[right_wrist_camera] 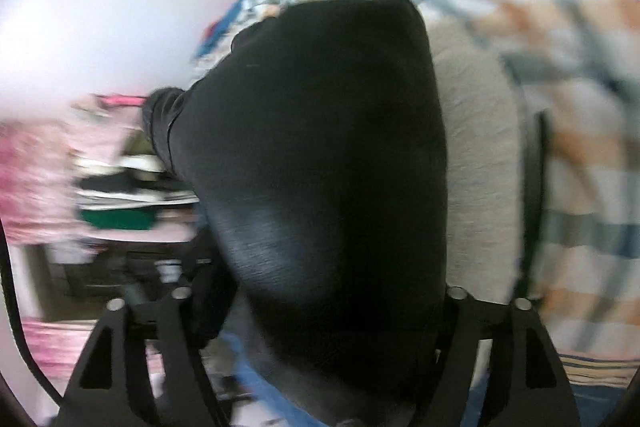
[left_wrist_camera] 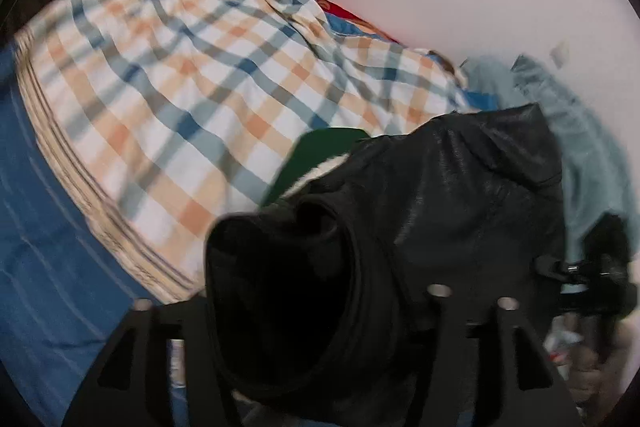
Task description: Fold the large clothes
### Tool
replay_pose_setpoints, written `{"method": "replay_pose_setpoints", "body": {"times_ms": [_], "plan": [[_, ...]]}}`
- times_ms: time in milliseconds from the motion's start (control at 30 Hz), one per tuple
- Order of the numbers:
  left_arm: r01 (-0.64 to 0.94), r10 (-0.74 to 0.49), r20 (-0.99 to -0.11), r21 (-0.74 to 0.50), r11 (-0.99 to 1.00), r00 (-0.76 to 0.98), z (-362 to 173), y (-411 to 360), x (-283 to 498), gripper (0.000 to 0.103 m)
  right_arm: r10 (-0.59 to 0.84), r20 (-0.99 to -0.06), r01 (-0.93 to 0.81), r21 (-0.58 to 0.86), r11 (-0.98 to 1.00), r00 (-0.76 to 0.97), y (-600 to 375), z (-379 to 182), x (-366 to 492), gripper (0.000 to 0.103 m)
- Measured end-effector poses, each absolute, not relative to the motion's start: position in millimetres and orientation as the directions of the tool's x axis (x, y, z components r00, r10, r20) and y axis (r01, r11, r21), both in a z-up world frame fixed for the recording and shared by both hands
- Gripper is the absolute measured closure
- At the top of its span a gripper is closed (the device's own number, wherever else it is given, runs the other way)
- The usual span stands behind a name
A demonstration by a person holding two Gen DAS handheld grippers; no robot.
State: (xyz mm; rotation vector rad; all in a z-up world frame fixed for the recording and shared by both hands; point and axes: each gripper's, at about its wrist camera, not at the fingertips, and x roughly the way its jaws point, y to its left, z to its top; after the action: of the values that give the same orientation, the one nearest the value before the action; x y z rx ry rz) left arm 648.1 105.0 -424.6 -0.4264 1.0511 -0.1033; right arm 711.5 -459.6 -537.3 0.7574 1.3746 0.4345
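Black jacket [left_wrist_camera: 460,195], glossy, pale fleece lining shown; sleeve opening seen in left view only. Both grippers [left_wrist_camera: 320,367] [right_wrist_camera: 320,367] spread wide, jacket between fingers, grip not discernible.

Glossy leather-like black jacket [left_wrist_camera: 460,195]; checked cloth [left_wrist_camera: 180,67]

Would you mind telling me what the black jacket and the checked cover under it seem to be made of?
The black jacket looks like leather or faux leather: a grained surface with a soft sheen, and a pale fleecy lining at its edge. The checked cover looks like matte woven cotton, judging by its soft wrinkles, though blur leaves that open.
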Motion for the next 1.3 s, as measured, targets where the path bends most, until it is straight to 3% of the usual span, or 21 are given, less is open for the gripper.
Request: {"method": "replay_pose_setpoints", "body": {"times_ms": [67,233,400,633,1000,1300], "plan": [[-0.114,-0.207,-0.846,-0.299,0.948,0.491,-418,101,648,0.006,0.575,-0.795,0.160,0.604,0.781,0.196,-456,-521,700,0.018],[-0.086,-0.016,-0.866,-0.068,0.994,0.500,-397,89,636,0.005,0.193,-0.946,0.198,0.247,0.949,0.260,-424,-480,656,0.013],[-0.055,0.058,-0.863,0.035,0.998,0.501,-369,82,609,0.003,0.000,-0.963,0.238,0.067,0.969,0.270,-384,-452,618,0.012],[-0.002,0.063,-0.845,0.073,0.997,0.532,-302,75,546,0.001,-0.109,-0.949,0.277,-0.024,0.960,0.295,-332,-395,535,0.012],[0.065,-0.012,-0.785,0.036,0.997,0.619,-165,80,422,0.001,-0.227,-0.886,0.304,-0.104,0.947,0.403,-272,-221,382,0.012],[0.096,-0.057,-0.735,0.011,0.995,0.676,-78,90,332,0.001,-0.233,-0.832,0.316,-0.073,0.946,0.504,-241,-102,269,0.012]]}}
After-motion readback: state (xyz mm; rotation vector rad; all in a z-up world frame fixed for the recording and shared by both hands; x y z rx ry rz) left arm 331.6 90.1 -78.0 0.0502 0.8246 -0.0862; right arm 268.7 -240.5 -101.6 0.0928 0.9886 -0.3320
